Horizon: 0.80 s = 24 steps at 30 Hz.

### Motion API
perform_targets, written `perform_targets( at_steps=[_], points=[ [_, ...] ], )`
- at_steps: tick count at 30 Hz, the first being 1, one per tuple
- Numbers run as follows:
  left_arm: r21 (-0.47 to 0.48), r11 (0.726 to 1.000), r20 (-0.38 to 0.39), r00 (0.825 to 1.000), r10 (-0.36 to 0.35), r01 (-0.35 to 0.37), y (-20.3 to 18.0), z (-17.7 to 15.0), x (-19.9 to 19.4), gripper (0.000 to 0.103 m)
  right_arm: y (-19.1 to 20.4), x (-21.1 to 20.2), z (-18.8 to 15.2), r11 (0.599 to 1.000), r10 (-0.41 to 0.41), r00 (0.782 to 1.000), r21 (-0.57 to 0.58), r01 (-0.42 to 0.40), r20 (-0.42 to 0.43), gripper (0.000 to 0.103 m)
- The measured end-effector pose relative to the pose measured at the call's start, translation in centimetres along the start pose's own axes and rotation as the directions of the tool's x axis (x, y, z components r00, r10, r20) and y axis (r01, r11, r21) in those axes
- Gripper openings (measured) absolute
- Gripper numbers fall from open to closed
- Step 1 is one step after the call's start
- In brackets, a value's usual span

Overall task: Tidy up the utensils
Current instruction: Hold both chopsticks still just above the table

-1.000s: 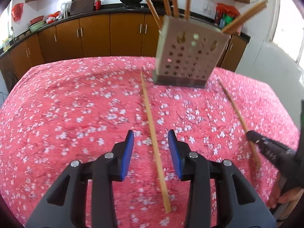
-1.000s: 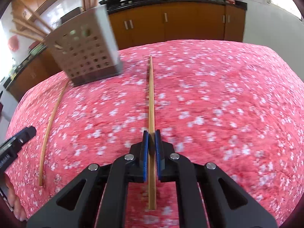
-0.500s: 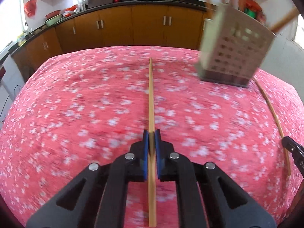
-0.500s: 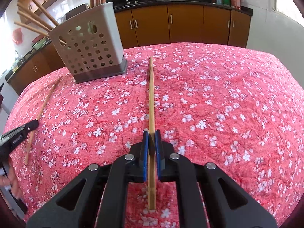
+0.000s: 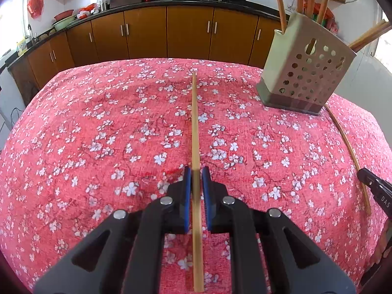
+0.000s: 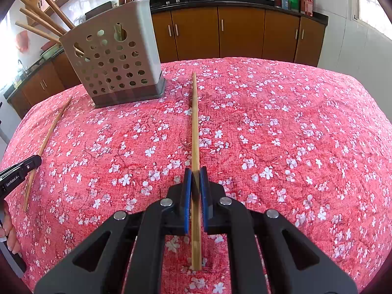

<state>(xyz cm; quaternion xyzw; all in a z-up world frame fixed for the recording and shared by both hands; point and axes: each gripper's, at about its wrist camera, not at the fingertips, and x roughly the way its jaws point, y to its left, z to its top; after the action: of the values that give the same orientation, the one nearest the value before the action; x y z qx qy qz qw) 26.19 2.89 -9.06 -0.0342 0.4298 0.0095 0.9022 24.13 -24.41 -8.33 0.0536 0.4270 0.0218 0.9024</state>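
A grey perforated utensil holder [image 5: 306, 73] [image 6: 115, 61] stands on the red floral tablecloth with several wooden chopsticks in it. My left gripper [image 5: 196, 174] is shut on a wooden chopstick [image 5: 195, 127] that points away along the fingers. My right gripper [image 6: 195, 175] is shut on another wooden chopstick [image 6: 195, 122], also pointing forward. The right gripper's chopstick shows in the left wrist view [image 5: 348, 147] to the right of the holder, and the left gripper's chopstick shows in the right wrist view [image 6: 46, 142] to the left of it.
The tablecloth [image 5: 98, 134] covers the whole table, whose far edge curves down toward brown kitchen cabinets [image 5: 147, 34]. The other gripper's black tip shows at the right edge of the left view [image 5: 374, 188] and the left edge of the right view [image 6: 19, 171].
The left gripper went from open around the chopstick to shut on it. The right gripper stayed shut on its chopstick. Both views shifted relative to the holder.
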Motion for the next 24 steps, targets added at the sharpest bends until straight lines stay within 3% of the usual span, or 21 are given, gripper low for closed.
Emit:
perform_targets(
  at_steps=[24],
  points=[
    [0.0,1.0,-0.001,1.0,0.001,-0.001,-0.15,0.04,0.11,0.013,-0.01,-0.09,-0.06,1.0,0.001,1.0,0.003,-0.001,0.002,0.009]
  ],
)
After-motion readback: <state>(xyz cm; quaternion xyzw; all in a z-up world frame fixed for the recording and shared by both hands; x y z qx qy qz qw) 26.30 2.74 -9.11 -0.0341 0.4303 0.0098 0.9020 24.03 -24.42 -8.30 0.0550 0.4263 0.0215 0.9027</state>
